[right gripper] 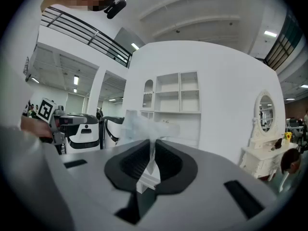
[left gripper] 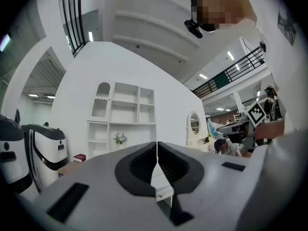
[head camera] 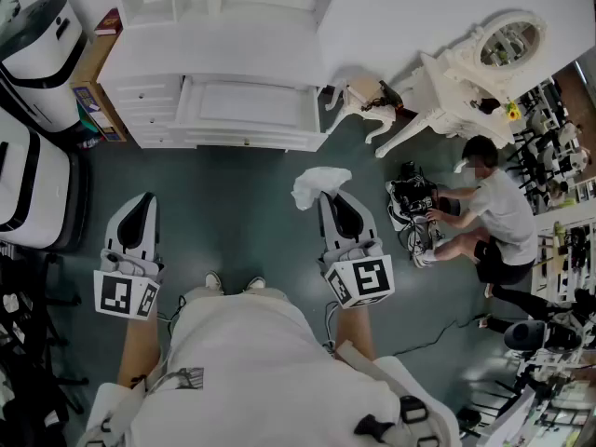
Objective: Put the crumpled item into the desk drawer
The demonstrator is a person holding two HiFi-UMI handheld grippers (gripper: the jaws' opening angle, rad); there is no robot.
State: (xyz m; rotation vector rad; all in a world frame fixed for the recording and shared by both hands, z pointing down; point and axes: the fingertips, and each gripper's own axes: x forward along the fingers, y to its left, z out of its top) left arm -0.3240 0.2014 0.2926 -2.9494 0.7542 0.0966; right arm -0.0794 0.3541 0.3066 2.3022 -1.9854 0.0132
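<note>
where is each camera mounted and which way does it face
Head view: head-mounted, facing steeply down at the floor before the white desk; torso, forearms, left gripper and right gripper show.
Left gripper view: rides the left gripper, facing level toward the desk; its shut jaws and a sleeve show.
Right gripper view: likewise level toward the desk; jaws pinching the crumpled item.
Shared: all three see the desk.

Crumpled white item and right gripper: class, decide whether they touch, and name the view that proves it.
Touching. The right gripper view shows the crumpled white item pinched in the nearly closed jaws of the right gripper, bunching out beyond their tips.
</note>
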